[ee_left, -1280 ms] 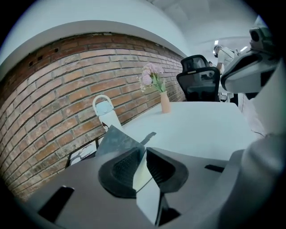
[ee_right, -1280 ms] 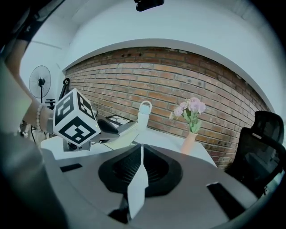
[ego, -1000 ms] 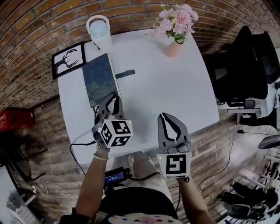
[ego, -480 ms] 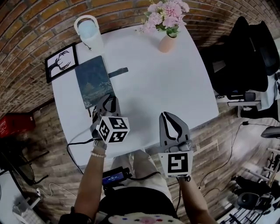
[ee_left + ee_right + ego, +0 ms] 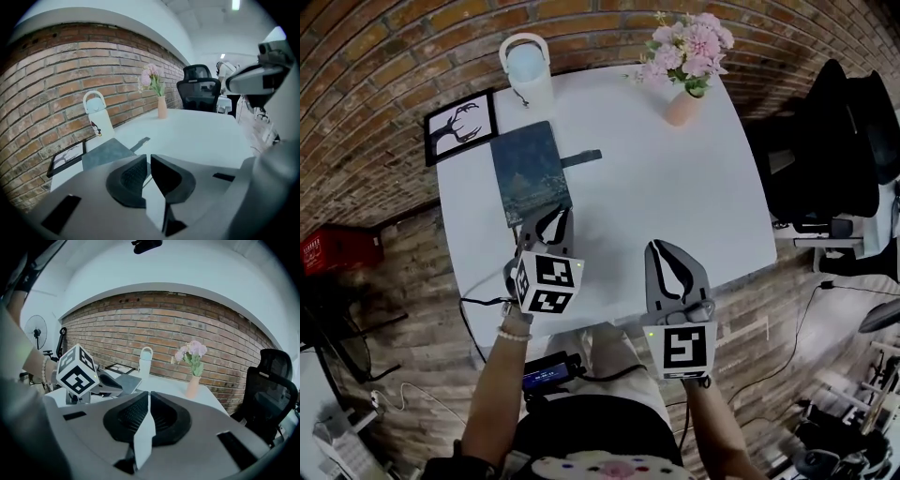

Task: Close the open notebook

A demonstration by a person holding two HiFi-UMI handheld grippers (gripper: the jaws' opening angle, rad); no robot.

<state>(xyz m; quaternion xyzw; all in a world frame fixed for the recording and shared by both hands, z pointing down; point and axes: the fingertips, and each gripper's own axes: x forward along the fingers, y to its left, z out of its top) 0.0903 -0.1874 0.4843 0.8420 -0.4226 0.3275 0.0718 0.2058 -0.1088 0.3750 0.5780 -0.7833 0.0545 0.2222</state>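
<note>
The notebook point(image 5: 530, 172) lies closed on the white table point(image 5: 675, 187), its dark blue cover up; it also shows in the left gripper view point(image 5: 105, 152) and the right gripper view point(image 5: 124, 380). My left gripper point(image 5: 551, 217) hovers just past the notebook's near edge. Its jaws point(image 5: 149, 161) have just been closing and stand together with nothing between them. My right gripper point(image 5: 667, 253) hangs over the table's near edge, apart from the notebook, shut and empty point(image 5: 149, 397).
A small black strip point(image 5: 581, 157) lies beside the notebook's right edge. A white bottle point(image 5: 528, 70), a framed deer picture point(image 5: 461, 128) and a vase of pink flowers point(image 5: 686, 56) stand at the back by the brick wall. A black office chair point(image 5: 834, 141) is to the right.
The left gripper's jaws have drawn together, with nothing caught in them. The head view swung left and back. The notebook stays closed in place, and the right gripper keeps still.
</note>
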